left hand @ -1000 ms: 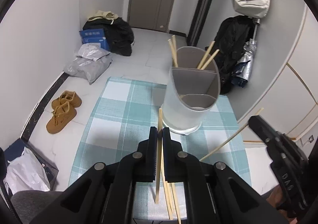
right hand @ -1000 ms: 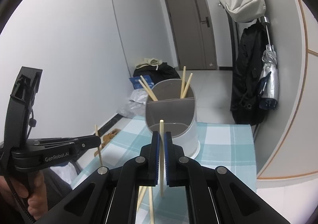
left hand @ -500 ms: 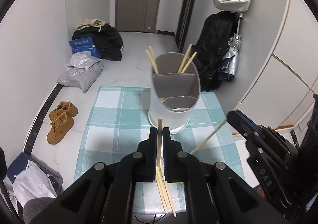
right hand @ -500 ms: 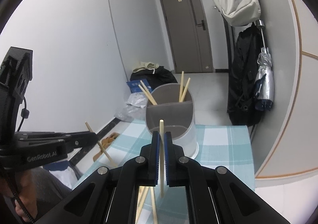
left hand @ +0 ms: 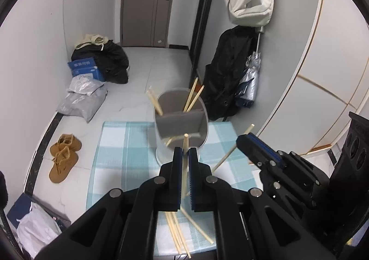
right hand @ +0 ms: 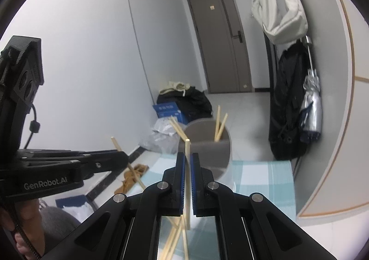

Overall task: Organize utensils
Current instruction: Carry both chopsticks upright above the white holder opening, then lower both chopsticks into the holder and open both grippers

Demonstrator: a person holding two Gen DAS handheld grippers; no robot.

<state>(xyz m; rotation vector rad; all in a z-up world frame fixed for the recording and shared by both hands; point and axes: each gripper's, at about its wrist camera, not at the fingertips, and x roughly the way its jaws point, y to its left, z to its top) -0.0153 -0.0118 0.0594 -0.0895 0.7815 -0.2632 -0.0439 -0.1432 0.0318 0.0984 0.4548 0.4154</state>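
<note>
The left gripper [left hand: 185, 152] is clenching one chopstick [left hand: 184, 163] upright between its pads, and the right gripper [right hand: 188, 160] is pinching another chopstick [right hand: 187, 167] the same way. Both are hanging above the checked cloth [left hand: 120, 158], near the divided grey holder [left hand: 181, 121] standing there with four chopsticks already leaning in its far compartments. More loose chopsticks [left hand: 177, 232] are lying on the cloth below the grippers.

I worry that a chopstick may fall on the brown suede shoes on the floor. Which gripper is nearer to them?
Left. The brown suede shoes lie on the floor off the left gripper's outer side; the right gripper is beyond it, farther from them.
</note>
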